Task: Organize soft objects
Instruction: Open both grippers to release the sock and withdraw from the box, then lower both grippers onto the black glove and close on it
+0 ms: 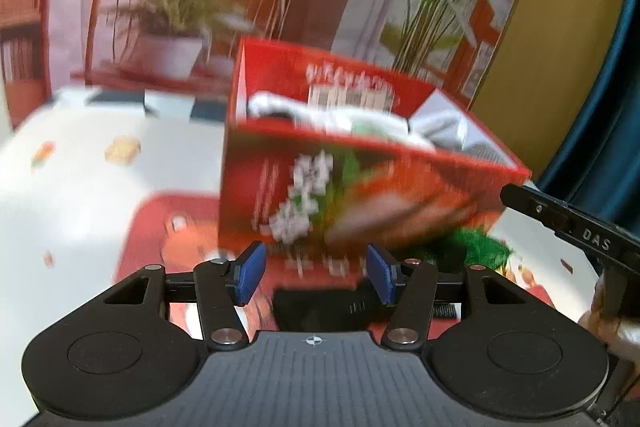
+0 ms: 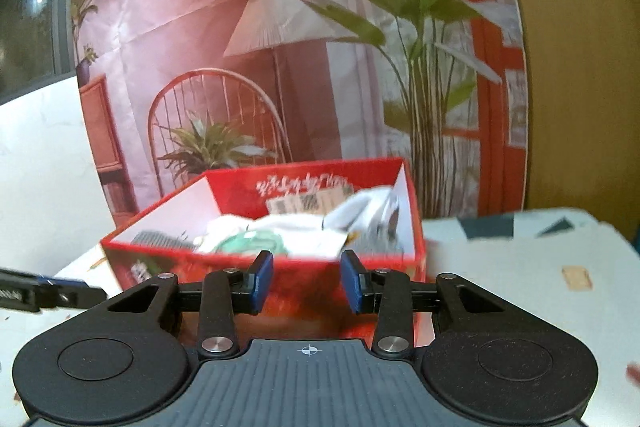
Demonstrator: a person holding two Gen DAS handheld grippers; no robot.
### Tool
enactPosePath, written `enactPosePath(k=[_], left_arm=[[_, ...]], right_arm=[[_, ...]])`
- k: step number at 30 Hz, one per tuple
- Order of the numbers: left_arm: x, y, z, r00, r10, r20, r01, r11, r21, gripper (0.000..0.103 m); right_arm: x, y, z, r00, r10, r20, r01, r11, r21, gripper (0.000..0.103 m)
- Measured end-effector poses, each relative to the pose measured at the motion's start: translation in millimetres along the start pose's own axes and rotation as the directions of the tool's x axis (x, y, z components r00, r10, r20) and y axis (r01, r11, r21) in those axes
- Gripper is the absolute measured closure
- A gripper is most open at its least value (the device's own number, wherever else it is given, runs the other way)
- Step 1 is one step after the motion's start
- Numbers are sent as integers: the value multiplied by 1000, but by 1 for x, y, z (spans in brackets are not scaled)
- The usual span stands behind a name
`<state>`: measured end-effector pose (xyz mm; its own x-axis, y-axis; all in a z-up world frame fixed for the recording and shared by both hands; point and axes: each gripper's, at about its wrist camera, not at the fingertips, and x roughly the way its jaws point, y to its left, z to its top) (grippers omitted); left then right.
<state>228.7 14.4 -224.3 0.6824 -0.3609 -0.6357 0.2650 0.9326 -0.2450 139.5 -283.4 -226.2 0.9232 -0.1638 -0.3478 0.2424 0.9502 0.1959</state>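
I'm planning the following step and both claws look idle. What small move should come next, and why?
Probably ease the right claw forward over the near rim of the red cardboard box. Both it and the left claw are open and hold nothing, while the white soft items lie heaped inside, so reaching in to tidy them seems sensible.

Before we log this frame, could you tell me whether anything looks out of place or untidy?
Mostly tidy: the white soft items lie bunched inside the open red cardboard box. One oddity: a green fuzzy item lies outside on the table beside the box's corner. Both claws, left and right, are open and empty.
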Motion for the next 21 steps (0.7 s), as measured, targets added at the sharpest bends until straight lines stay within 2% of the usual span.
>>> enactPosePath(k=[7, 14, 15, 19, 21], left_arm=[[20, -2, -29, 998, -9, -60, 8, 1000, -14, 45], [33, 1, -37, 996, 17, -92, -20, 999, -27, 46], [34, 2, -37, 995, 21, -95, -24, 999, -31, 48], [34, 5, -40, 995, 23, -92, -27, 999, -43, 72], [34, 7, -40, 996, 12, -92, -17, 999, -46, 79]], right_arm=[[-10, 4, -37, 998, 0, -66, 3, 999, 46, 68], [-16, 4, -54, 996, -8, -93, 15, 997, 74, 68], [-16, 4, -55, 995, -7, -95, 15, 997, 78, 68], [-16, 3, -56, 995, -3, -102, 12, 997, 81, 68], [-16, 3, -57, 994, -2, -105, 10, 997, 82, 68]])
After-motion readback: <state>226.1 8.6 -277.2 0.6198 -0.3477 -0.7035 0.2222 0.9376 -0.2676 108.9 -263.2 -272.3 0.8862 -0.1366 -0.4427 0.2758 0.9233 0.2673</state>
